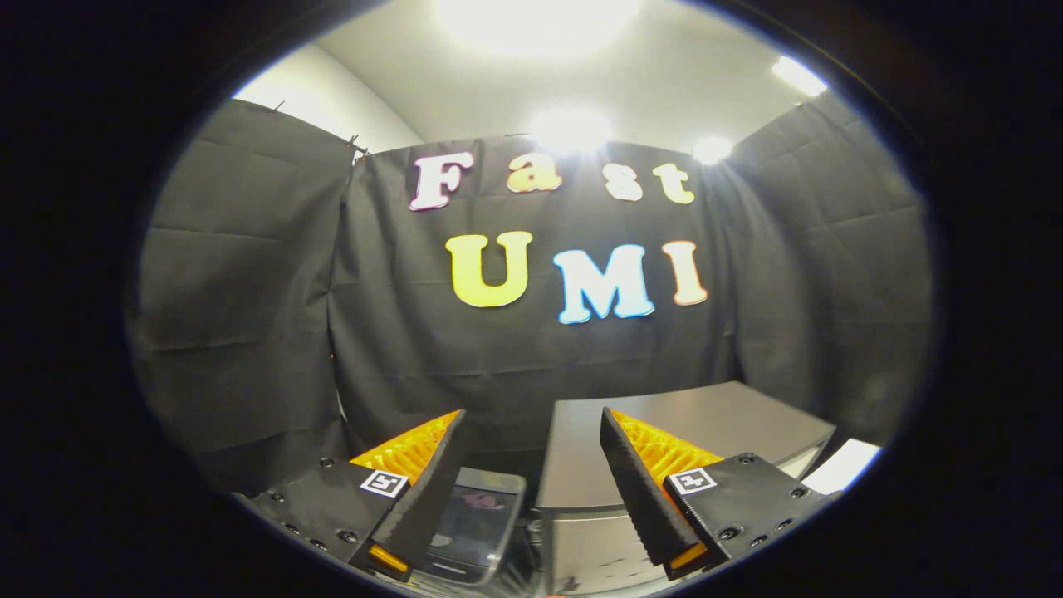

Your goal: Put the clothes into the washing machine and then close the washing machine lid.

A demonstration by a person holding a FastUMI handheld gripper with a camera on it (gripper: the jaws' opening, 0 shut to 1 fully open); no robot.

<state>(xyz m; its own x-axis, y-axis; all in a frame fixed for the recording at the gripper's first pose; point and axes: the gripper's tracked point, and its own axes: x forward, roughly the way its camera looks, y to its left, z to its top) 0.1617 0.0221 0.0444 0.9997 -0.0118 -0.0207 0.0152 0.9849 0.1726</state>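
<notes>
The gripper is held wide apart, nothing between its fingers. No clothes are seen, so progress cannot be judged. A grey machine top, presumably the washing machine with lid down, lies just beyond the fingers at one o'clock; a glass panel sits at eleven. Open room is left above, bounded by the machine's near edge.

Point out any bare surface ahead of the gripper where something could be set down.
The grey flat top beyond the right finger, running back to the black cloth wall, looks bare. Lower down is tighter: a dark glossy panel sits just ahead of the left finger. The gripper is open, nothing between its fingers.
</notes>
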